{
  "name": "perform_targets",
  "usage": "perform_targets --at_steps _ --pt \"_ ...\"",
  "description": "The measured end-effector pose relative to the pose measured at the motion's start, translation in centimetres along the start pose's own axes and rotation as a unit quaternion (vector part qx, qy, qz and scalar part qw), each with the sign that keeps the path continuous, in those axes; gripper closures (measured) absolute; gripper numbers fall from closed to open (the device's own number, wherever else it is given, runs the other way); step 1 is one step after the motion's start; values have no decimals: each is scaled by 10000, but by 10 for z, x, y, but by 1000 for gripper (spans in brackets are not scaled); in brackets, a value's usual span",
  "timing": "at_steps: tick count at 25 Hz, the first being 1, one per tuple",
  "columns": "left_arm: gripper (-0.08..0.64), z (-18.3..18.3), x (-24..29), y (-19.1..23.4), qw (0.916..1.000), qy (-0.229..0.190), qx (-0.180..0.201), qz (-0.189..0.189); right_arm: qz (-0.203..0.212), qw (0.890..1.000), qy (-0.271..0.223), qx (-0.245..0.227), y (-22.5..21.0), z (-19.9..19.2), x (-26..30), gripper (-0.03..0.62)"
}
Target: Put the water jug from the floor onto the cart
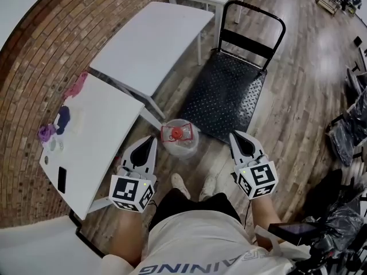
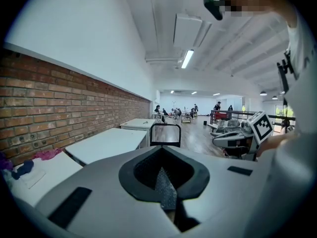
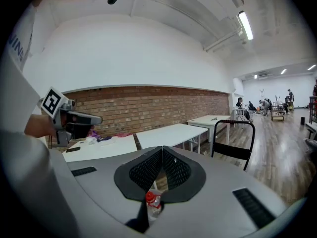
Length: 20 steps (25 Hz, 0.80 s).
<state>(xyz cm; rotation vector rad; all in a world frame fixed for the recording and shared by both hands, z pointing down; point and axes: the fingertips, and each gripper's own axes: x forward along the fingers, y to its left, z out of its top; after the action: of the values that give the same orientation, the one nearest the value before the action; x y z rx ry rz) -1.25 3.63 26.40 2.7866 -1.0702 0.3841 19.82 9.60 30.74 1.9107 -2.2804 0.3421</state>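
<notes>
1. The water jug [image 1: 180, 142] stood upright on the floor [image 1: 298, 102], with its red cap [image 1: 176, 133] on top, so its long axis ran up and down. It was just beside the near edge of the cart [image 1: 223, 96], not yet on it, and right in front of the person's feet.
2. In the head view the jug lay between the two grippers, ahead of them and lower. The left gripper [image 1: 151, 139] appeared nearer to it than the right gripper [image 1: 235, 135], although their heights above the floor were hard to compare.
3. The jaws of the left gripper were pressed together and held nothing.
4. The jaws of the right gripper were also fully together, pad against pad, and empty. In the right gripper view the jug's cap showed below the closed tips, well apart from them and not between them.
5. Both hands were held out in front of the body, one on each side, and both grippers pointed forward and slightly downward.
6. I judged that the lifting had not begun. The jaws would have to part and come down to the jug, and the cart deck waited just behind it.
</notes>
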Motion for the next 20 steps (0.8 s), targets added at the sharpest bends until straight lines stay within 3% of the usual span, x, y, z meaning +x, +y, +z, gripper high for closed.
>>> perform_targets --at_steps 6,10,16,20 --pt "558 -3 22 33 9996 -72 -248 -86 30 9997 38 -240 7 20 37 588" --pt "558 14 36 57 9992 -269 -204 -219 -35 9992 -44 -391 13 45 61 588" --pt "558 16 42 130 9987 -381 -339 -37 -14 9982 -142 -582 36 77 118 588" --pt "558 0 47 166 9987 -304 -405 -11 33 9977 -108 -675 56 73 149 587"
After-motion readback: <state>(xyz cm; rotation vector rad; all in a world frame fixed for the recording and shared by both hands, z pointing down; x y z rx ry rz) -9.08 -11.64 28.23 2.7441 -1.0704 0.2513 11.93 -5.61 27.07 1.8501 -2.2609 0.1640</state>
